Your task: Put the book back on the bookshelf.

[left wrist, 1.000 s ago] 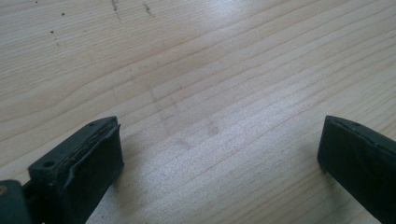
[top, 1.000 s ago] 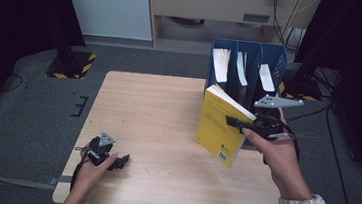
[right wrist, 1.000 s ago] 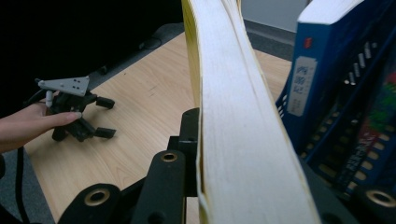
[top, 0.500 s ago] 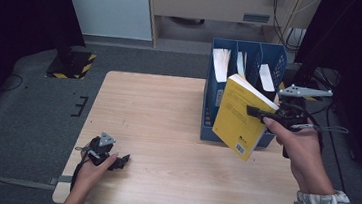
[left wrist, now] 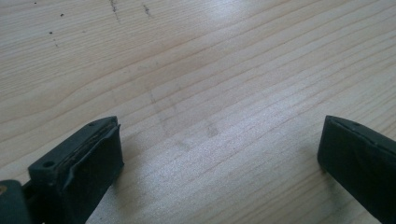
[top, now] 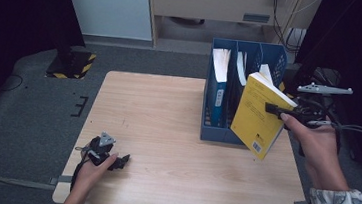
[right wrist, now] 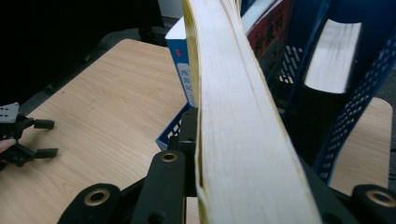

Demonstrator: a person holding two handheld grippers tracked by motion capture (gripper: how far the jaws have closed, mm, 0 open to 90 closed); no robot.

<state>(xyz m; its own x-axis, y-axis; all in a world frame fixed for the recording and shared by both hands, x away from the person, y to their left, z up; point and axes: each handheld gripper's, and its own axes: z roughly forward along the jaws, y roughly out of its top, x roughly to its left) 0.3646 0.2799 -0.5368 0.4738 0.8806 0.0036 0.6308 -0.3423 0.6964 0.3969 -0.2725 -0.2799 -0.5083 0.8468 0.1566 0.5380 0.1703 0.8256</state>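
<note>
Fingers of the right gripper [top: 274, 110] pinch the yellow book [top: 258, 113] at right of frame, tilted beside the blue file rack [top: 215, 130]; it could catch the rack's wall. Left gripper [top: 122, 160] rests spread, lower left on the worktop [top: 157, 115].

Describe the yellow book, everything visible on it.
The yellow book is a thick paperback with a plain yellow cover, small dark print and a barcode near its lowest corner. Its cream page block faces the right gripper view. It is closed, lifted clear of the table and tilted, its lowest corner over the table in front of the blue file holder, which already holds other books. The right tongs clamp its page edge; in the high view nothing else seems to touch it.
</note>
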